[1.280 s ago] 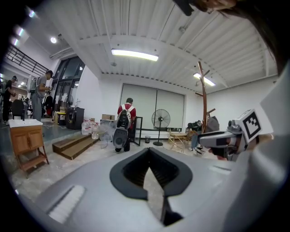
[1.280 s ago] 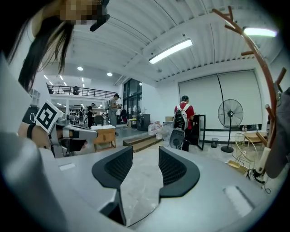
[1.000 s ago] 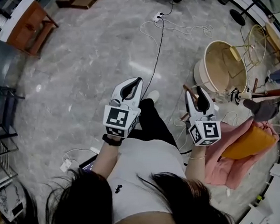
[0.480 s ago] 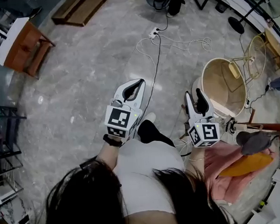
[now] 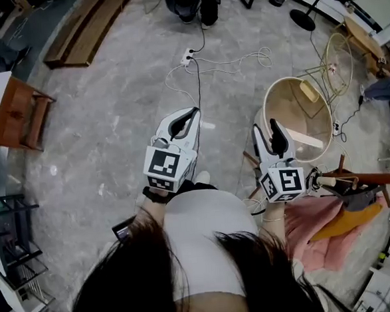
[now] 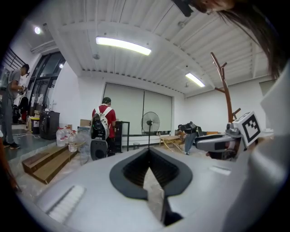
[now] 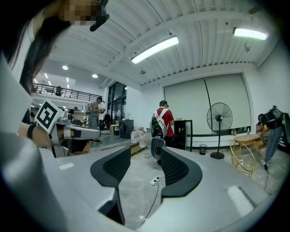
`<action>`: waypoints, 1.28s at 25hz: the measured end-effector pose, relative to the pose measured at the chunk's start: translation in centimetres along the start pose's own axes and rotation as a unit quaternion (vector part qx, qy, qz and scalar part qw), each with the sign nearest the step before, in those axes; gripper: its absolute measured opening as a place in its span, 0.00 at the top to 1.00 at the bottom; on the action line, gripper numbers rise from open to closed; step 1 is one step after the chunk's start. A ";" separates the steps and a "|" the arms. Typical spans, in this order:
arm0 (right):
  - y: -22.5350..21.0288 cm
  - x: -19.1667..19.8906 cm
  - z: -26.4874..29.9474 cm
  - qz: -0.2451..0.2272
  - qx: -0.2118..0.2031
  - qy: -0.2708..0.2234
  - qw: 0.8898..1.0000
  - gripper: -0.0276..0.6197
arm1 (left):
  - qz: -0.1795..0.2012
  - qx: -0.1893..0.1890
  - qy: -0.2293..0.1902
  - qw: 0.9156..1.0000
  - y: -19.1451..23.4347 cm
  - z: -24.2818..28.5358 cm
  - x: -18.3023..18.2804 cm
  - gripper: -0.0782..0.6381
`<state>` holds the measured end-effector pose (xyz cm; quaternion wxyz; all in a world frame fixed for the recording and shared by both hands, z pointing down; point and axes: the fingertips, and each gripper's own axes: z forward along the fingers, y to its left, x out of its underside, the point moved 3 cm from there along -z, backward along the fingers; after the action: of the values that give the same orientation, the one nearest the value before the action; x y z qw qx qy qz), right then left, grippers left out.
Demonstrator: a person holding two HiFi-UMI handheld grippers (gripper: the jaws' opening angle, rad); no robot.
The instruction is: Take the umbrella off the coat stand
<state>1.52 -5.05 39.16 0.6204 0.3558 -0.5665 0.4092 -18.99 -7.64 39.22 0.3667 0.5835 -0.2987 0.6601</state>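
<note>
Task barely begun: left gripper [image 5: 193,112] fingers closed, empty; right gripper [image 5: 265,128] fingers just opening, empty; coat stand [image 5: 366,178] at frame right, umbrella untaken.

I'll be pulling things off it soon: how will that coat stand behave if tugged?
Likely tippy: the coat stand is tall and slender, branching near the top. The pink garment draped on it may add uneven weight. Lifting items upward seems safer than sideways tugs.
</note>
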 end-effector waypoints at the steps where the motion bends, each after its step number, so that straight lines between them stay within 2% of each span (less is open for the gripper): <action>1: -0.5 -0.1 0.1 0.001 0.007 0.000 1.000 0.67 | 0.001 0.010 0.000 1.000 -0.1 1.0 -0.2 0.81; 6: -3.5 -0.1 -0.9 0.009 0.064 -0.005 0.998 0.66 | 0.011 0.071 -0.001 0.997 -1.8 5.6 -1.0 0.81; 10: -6.4 0.0 -1.9 0.015 0.121 -0.010 0.992 0.66 | 0.021 0.137 -0.001 0.990 -4.3 10.2 -1.5 0.81; 12: -8.1 0.0 -2.8 0.020 0.161 -0.012 0.987 0.66 | 0.027 0.181 0.000 0.983 -6.0 12.9 -1.8 0.81; 15: -10.8 -0.4 -3.9 0.026 0.231 -0.018 0.972 0.65 | 0.039 0.257 -0.004 0.966 -8.8 17.3 -2.8 0.81; 19: -14.5 -1.0 -4.7 0.032 0.315 -0.030 0.948 0.66 | 0.060 0.350 -0.009 0.935 -12.5 22.8 -4.2 0.81; 22: -16.1 -1.3 -5.0 0.030 0.368 -0.034 0.929 0.65 | 0.071 0.414 -0.015 0.907 -15.2 26.3 -5.2 0.81; 26: -17.6 -1.3 -7.0 0.031 0.455 -0.038 0.889 0.66 | 0.083 0.506 -0.019 0.859 -19.8 29.1 -5.7 0.81; 32: -17.4 -0.9 -10.9 0.033 0.574 -0.034 0.817 0.66 | 0.090 0.616 -0.017 0.783 -25.2 30.4 -5.2 0.81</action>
<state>21.82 -2.41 37.52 0.2700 0.6426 -0.2606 0.6681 18.99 -19.45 37.46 -0.1366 0.6666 0.1141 0.7239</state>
